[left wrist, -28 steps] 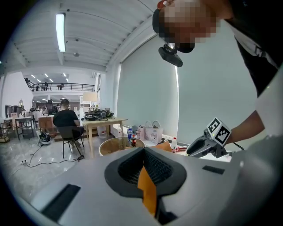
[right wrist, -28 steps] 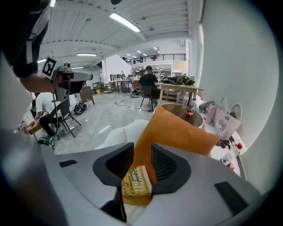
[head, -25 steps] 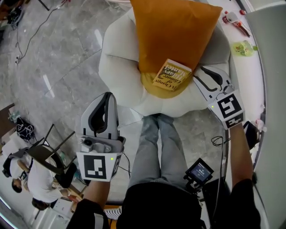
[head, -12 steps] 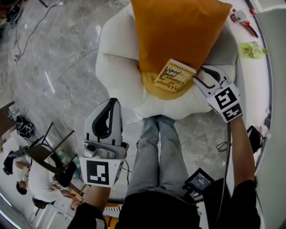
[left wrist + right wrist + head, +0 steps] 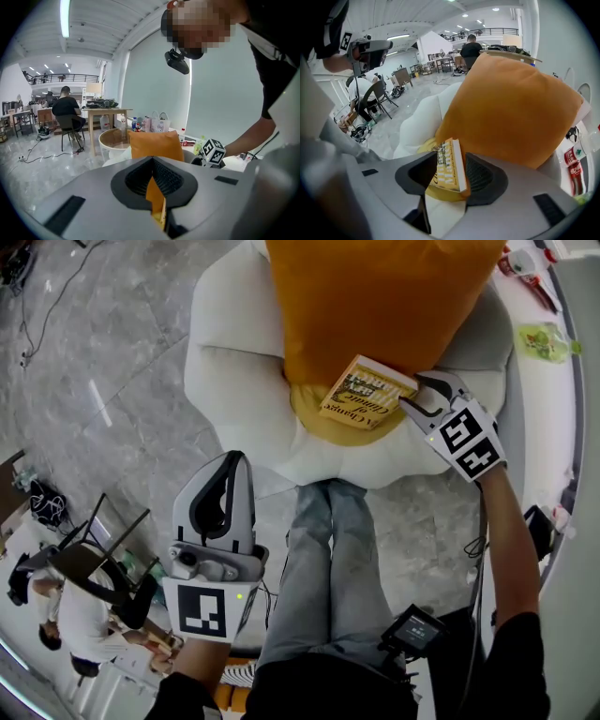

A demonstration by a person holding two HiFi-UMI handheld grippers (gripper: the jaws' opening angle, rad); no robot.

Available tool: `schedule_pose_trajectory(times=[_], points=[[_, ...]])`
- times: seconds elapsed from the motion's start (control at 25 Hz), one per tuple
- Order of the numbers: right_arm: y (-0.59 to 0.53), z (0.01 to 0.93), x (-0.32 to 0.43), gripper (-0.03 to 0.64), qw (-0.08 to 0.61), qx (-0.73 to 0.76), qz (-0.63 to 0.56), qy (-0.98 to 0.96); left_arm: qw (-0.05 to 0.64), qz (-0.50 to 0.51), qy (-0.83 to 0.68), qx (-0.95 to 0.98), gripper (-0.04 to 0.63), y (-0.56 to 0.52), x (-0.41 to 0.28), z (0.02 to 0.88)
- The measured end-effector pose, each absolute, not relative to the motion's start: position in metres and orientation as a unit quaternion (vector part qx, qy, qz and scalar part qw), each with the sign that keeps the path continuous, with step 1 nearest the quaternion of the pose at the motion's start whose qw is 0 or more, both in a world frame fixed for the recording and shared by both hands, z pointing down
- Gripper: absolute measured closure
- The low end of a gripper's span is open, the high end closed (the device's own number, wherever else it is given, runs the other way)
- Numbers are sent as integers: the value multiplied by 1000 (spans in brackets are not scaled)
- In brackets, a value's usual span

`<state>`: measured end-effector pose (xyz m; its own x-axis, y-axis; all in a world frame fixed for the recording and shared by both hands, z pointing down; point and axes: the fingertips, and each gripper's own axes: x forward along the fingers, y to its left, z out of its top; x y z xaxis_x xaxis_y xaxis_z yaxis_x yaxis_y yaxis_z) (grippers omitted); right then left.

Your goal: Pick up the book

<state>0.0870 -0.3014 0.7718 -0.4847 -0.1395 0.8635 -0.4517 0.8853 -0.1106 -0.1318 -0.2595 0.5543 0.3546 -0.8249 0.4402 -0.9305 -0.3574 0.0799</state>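
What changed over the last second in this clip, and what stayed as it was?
The right gripper came down toward the book. Its jaws have just been opening, and the book's edge now stands between them, not yet clamped. The left gripper remains shut and empty, away from the book. The book lies unmoved against the orange pillow.

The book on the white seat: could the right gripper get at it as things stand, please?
Probably yes. The right gripper sits at the edge of the book, its jaws having just been opening, with a corner of it between them untouched; nothing seems to block it.
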Motion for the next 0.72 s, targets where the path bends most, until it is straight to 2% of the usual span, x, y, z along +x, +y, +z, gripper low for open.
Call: schedule_pose_trajectory(times=[0.44, 0.72], points=[[-304, 853, 93, 413, 502, 138, 188, -833, 166, 206, -535, 803, 584, -257, -139, 605], [-303, 882, 90, 400, 512, 102, 193, -830, 198, 216, -530, 796, 584, -255, -136, 631]])
